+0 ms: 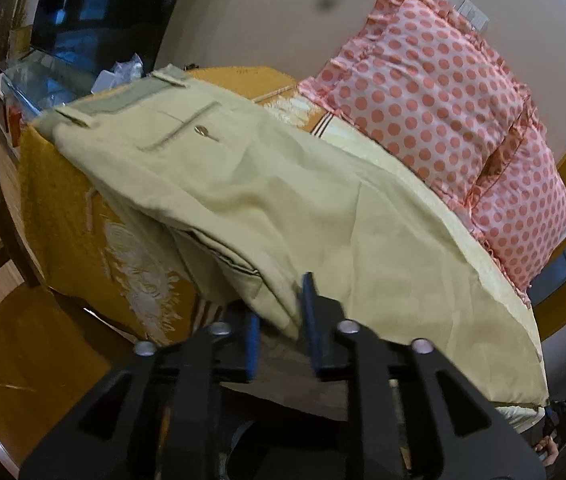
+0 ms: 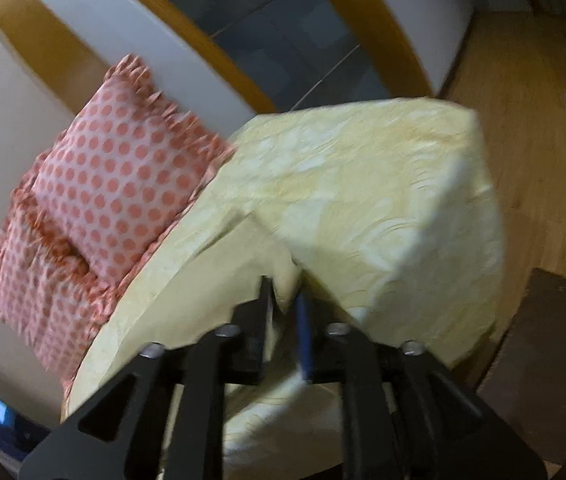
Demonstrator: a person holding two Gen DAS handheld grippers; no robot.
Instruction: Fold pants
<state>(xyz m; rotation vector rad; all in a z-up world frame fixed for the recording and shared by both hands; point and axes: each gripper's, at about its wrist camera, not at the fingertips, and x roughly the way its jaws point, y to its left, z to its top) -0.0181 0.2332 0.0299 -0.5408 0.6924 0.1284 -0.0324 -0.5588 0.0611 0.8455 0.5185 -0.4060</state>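
Both grippers, left gripper [image 1: 281, 320] and right gripper [image 2: 283, 300], pinch pants [image 1: 211, 184]; only left view shows the waistband [image 1: 123, 98].

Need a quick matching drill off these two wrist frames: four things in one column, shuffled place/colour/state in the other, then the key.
Things:
1. pants
2. pillow
3. left gripper
4. right gripper

Descriptions:
A. pink with orange-red polka dots, ruffled edge
B. shut on a pale fabric edge, view blurred
C. beige, back pocket button showing, spread on the bed
D. pinching the near beige edge, chair seat to its left

Pairs: 1-C, 2-A, 3-D, 4-B
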